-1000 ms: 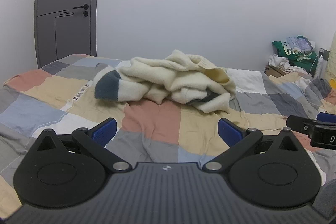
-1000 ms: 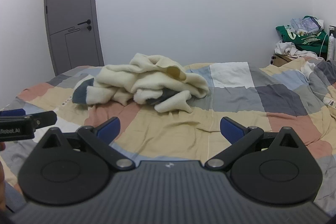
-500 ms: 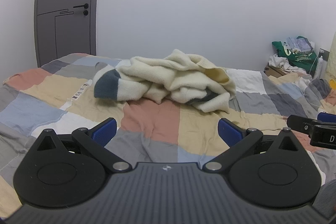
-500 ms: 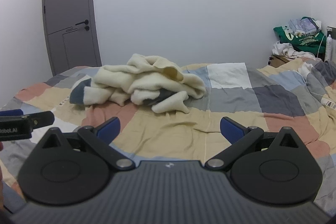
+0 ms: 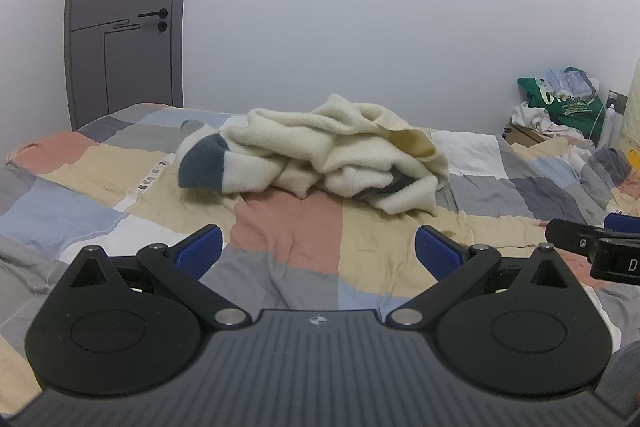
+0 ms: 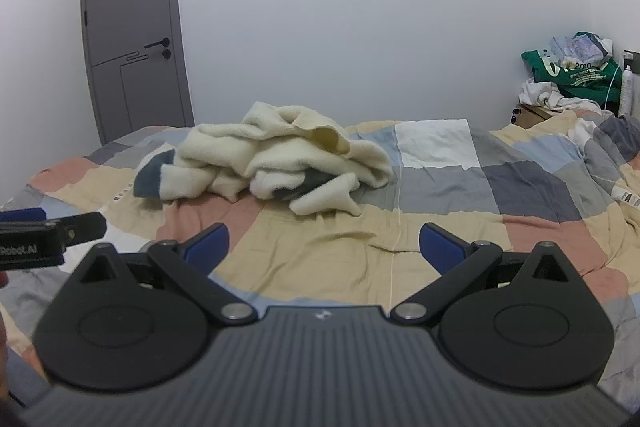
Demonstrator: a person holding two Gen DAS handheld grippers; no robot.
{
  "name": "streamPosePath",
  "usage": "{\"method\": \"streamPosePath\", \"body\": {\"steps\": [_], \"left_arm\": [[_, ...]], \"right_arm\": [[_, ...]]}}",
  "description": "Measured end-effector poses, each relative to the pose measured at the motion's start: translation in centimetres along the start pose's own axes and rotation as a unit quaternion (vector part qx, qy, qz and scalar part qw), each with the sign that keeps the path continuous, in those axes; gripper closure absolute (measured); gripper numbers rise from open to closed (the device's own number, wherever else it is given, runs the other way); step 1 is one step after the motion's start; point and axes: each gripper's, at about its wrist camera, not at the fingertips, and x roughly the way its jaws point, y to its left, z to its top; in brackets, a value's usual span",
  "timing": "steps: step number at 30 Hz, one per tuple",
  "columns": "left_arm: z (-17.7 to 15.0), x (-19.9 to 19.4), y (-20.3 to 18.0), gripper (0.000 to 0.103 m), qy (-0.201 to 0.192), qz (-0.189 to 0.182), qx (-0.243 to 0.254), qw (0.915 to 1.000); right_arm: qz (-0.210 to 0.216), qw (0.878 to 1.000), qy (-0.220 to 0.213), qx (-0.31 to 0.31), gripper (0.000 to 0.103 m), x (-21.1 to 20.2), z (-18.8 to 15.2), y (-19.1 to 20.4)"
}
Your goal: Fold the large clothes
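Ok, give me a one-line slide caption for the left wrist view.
Open left gripper faces a crumpled cream sweater on a patchwork bedspread, right gripper alongside.

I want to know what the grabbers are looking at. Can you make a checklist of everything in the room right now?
Surface: a bed with a rumpled patchwork cover in grey, pink, beige, blue and white.
Job's things: one cream sweater with grey-blue patches, bunched in a heap, not folded yet.
Clutter: a green bag and white cloths piled in the far right corner.
Grippers: left gripper open, holding nothing, short of the sweater; right gripper open, holding nothing, alongside it.
Cables: a thin white cord hangs by the green bag.
Surroundings: a grey door, shut, and a plain white wall.
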Motion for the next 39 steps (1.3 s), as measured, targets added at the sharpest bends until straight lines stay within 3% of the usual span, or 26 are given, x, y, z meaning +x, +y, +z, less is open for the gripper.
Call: {"method": "streamPosePath", "body": {"steps": [17,29,32,35,39], "left_arm": [[1.0,1.6,-0.1,0.0,-0.01,0.007,0.028,0.9995],[5.1,6.6,1.9,0.0,-0.01,0.013,-0.005,0.9999],[5.5,8.3,2.0,0.0,-0.007,0.037,0.013,0.9992],[5.9,9.9,2.6,0.0,-0.003,0.029,0.021,0.9993],[6.0,12.3,3.0,0.0,0.0,0.051,0.032,0.9982]], "right_arm": [[0.015,1.0,0.017,0.005,0.0,1.1,0.3,0.0],[0.039,0.998,0.042,0.001,0.0,6.2,2.7,0.5],[0.045,0.998,0.048,-0.006,0.0,7.8,3.4,1.0],[0.056,0.997,0.056,-0.013,0.0,9.5,3.8,1.7],[0.063,0.996,0.069,-0.011,0.0,12.0,4.0,2.3]]}}
